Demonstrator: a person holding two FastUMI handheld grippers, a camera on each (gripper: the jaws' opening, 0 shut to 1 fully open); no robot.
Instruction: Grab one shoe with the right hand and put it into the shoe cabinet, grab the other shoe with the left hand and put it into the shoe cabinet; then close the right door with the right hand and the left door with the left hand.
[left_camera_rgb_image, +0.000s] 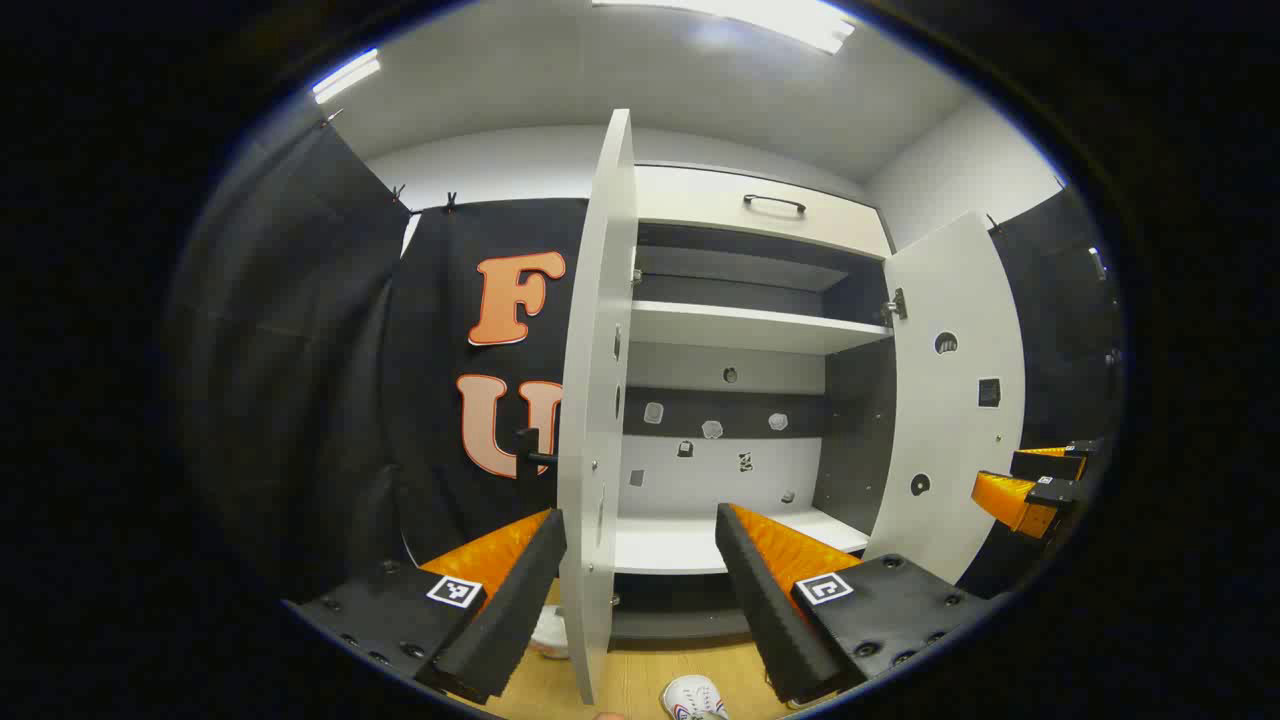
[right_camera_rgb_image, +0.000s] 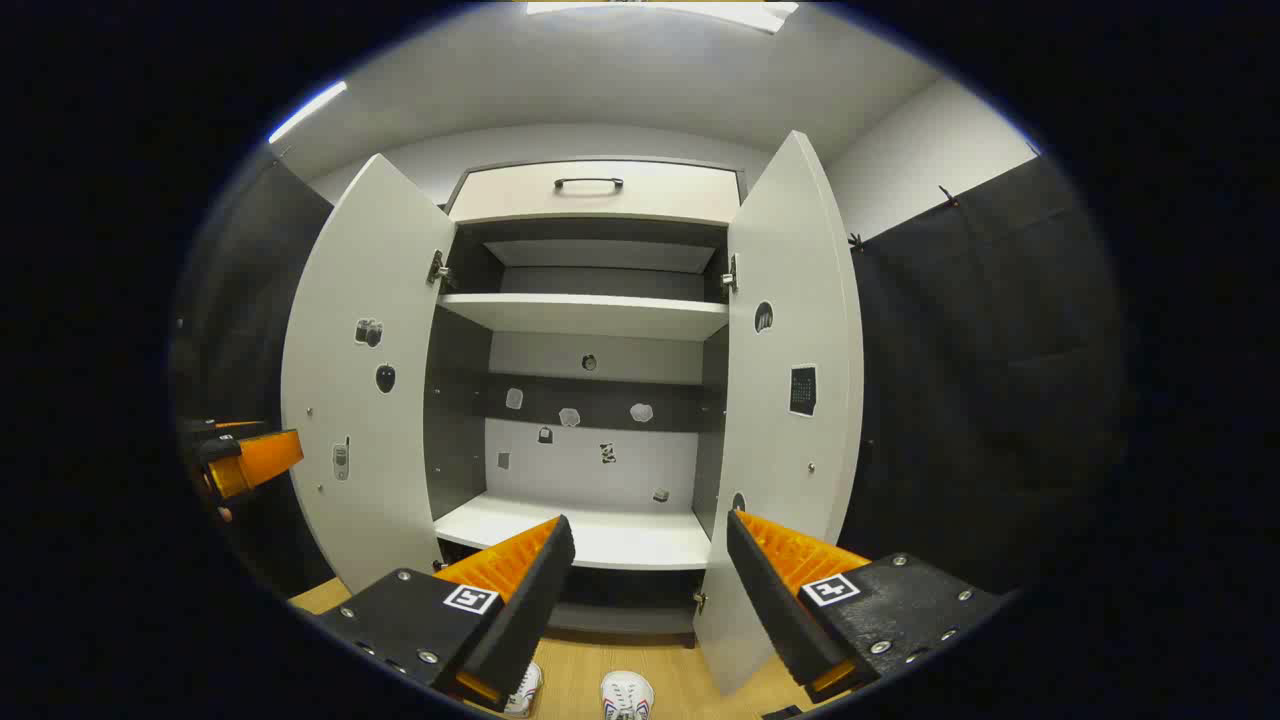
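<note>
Two white low-top sneakers stand on the light wooden floor (left_camera_rgb_image: 620, 685) before the cabinet, so no step of the task looks done: both shoes remain to be shelved, both doors to be shut. Left gripper view: one left gripper (left_camera_rgb_image: 640, 590), jaws spread wide and empty, straddling the edge of the tall white left door (left_camera_rgb_image: 595, 420); one sneaker (left_camera_rgb_image: 692, 697) at the floor's near edge, the second sneaker (left_camera_rgb_image: 550, 632) just behind the door's foot; one white-and-grey shoe cabinet (left_camera_rgb_image: 745, 330) with two white shelves, one upper drawer front carrying one dark handle (left_camera_rgb_image: 774, 204); one white right door (left_camera_rgb_image: 950, 400) swung open; the right gripper (left_camera_rgb_image: 1035, 485) farther off beside it. Right gripper view: one right gripper (right_camera_rgb_image: 648, 590), jaws likewise spread and empty, aimed at the cabinet's lower shelf (right_camera_rgb_image: 590, 535); both doors open; both sneakers at the floor's near edge beneath the fingers.
</note>
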